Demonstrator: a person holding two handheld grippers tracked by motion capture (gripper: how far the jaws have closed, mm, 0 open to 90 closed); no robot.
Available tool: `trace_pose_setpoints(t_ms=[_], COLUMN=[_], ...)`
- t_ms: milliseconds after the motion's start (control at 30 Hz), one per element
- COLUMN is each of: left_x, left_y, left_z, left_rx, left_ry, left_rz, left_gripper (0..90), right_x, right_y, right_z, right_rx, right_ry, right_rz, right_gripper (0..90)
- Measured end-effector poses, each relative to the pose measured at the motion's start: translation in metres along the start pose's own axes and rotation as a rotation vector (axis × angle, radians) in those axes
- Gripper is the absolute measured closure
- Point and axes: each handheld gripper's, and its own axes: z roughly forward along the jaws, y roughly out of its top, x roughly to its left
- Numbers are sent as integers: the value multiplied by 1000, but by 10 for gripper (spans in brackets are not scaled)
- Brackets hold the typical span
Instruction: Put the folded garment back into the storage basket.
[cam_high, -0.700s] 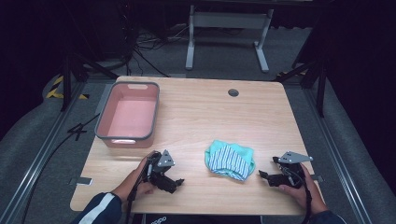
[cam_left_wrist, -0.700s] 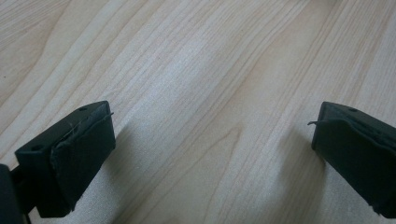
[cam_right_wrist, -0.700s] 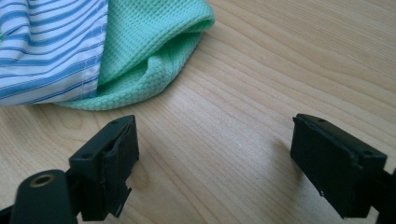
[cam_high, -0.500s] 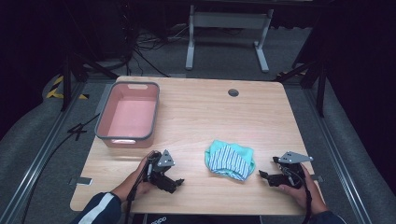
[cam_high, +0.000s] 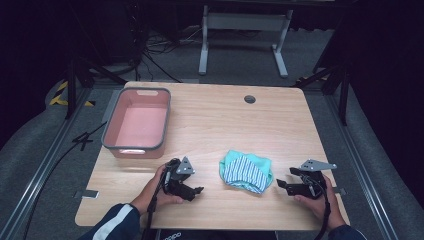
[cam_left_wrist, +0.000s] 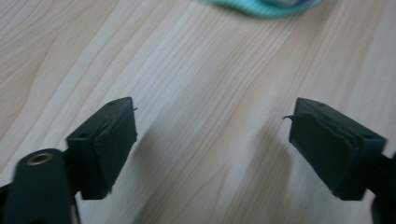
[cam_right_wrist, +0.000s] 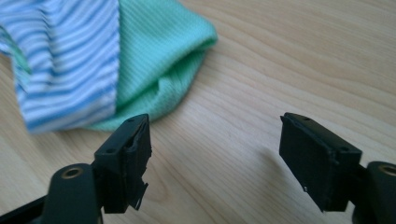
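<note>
A crumpled cloth (cam_high: 247, 171), green with a blue-and-white striped part, lies on the wooden table (cam_high: 225, 120) near its front edge. My left gripper (cam_high: 198, 190) rests low on the table left of the cloth, pointing toward it, jaws open and empty (cam_left_wrist: 212, 140). My right gripper (cam_high: 280, 183) sits just right of the cloth, also pointing at it, open with bare wood between its jaws (cam_right_wrist: 215, 158). In the right gripper view the cloth (cam_right_wrist: 107, 60) lies close ahead at the left. The cloth's green edge (cam_left_wrist: 261, 5) shows at the top of the left gripper view.
A pink bin with a grey rim (cam_high: 137, 120) stands at the table's left side, with nothing in it. A round cable hole (cam_high: 250, 99) sits near the far edge. Dark floor, a rail and a metal stand surround the table.
</note>
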Motion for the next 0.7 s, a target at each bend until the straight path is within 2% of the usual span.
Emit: trace_pose_setpoints(t_ms=[67,200,233,267,433,467,533,633,700], left_x=[-1,5,5,9,21,22,23,21,18], left_y=[11,33,33,42,64,67,74,82,86], left_z=[5,18,18,24,40,43,50,61,70], left_rx=[-7,-25,-25,-27,-46,-53,-51,-55,-36], left_ry=[2,11,11,10,24,32,27,21,28], left_rz=[10,14,14,3,-23,-20,-19,-22,-6], left_gripper=[197,208,208,208,208,209,214,214,212], right_x=[4,13,15,15,22,23,22,21,21], right_y=[7,20,23,23,37,39,41,43,43], right_z=[0,5,7,7,23,26,31,37,40], right_rx=[-15,-13,-15,-15,18,23,35,44,53], right_ry=[5,2,4,4,-5,-7,-22,-21,-22], right_rz=[11,-15,-19,-19,-37,-35,-28,-15,-11], right_gripper=[286,311,317,317,331,334,335,336,337])
